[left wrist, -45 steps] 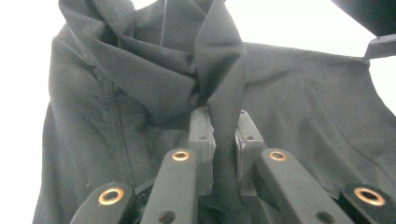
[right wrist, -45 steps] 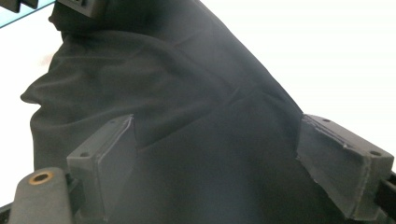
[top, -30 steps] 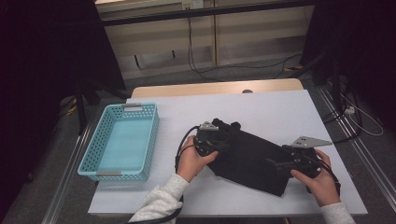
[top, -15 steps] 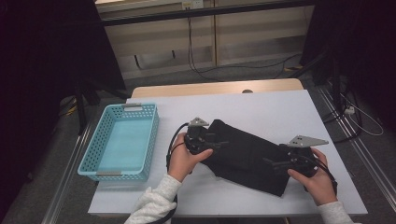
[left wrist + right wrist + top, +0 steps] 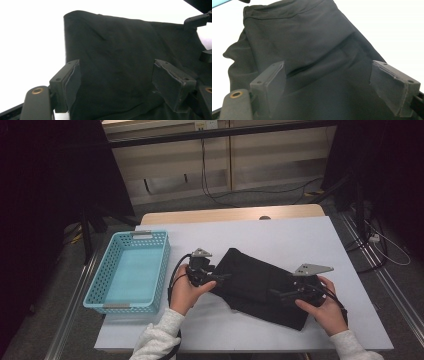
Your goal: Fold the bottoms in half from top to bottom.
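**Both grippers open over the folded cloth**

We hold the left gripper [image 5: 220, 276] at the black cloth [image 5: 260, 282] mid-table, jaws just opened wide, gripping nothing; the right gripper [image 5: 278, 293] gapes too, poised for a fresh fold.

You are working in a lab-like recording room, not a home. Your table [image 5: 320, 240] wears a plain white cover and stands between dark curtains [image 5: 55, 195]. Loose cables [image 5: 210, 185] trail over the grey floor [image 5: 280, 195], metal rails [image 5: 390, 280] flank the table, and pale cabinets [image 5: 250, 155] line the back wall.
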Demonstrator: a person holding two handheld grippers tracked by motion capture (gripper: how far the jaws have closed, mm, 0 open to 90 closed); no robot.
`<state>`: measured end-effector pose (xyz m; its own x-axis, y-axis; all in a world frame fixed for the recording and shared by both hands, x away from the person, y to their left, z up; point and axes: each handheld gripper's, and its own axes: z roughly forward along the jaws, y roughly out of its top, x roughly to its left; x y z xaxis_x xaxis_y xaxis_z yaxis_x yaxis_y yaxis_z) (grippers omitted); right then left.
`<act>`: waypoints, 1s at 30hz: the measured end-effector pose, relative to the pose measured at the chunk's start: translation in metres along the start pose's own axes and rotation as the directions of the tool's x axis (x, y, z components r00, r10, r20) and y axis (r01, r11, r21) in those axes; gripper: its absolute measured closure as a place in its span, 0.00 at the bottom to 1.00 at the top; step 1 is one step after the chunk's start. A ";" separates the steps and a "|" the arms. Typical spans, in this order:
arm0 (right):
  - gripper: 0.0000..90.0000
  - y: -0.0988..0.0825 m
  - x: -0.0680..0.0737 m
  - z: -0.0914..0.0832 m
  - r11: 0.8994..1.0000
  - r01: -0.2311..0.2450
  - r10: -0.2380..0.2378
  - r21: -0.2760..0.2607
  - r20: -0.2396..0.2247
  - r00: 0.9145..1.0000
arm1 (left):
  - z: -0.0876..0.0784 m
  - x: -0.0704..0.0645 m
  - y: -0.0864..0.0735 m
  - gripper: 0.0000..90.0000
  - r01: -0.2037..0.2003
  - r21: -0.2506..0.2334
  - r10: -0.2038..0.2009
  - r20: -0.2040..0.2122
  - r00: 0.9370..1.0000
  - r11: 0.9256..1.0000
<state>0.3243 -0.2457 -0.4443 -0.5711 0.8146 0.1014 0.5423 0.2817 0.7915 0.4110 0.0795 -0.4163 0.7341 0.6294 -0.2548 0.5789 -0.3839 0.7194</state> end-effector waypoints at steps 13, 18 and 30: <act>0.15 0.006 0.009 0.013 1.000 0.023 -0.023 0.021 -0.028 0.999 | -0.006 0.014 -0.012 0.20 0.012 0.009 -0.012 -0.036 0.999 1.000; 0.15 0.007 0.011 0.018 0.999 0.034 -0.032 0.034 -0.036 0.999 | -0.007 0.020 -0.015 0.18 0.032 -0.002 -0.033 -0.050 0.998 0.999; 0.15 0.006 0.012 0.020 0.999 0.030 -0.029 0.043 -0.038 0.999 | -0.004 0.024 -0.025 0.16 0.046 0.016 -0.045 -0.050 0.998 0.999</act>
<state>0.3327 -0.2240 -0.4503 -0.6098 0.7860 0.1016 0.5506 0.3279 0.7677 0.4121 0.1071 -0.4379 0.6883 0.6793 -0.2544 0.6177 -0.3650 0.6966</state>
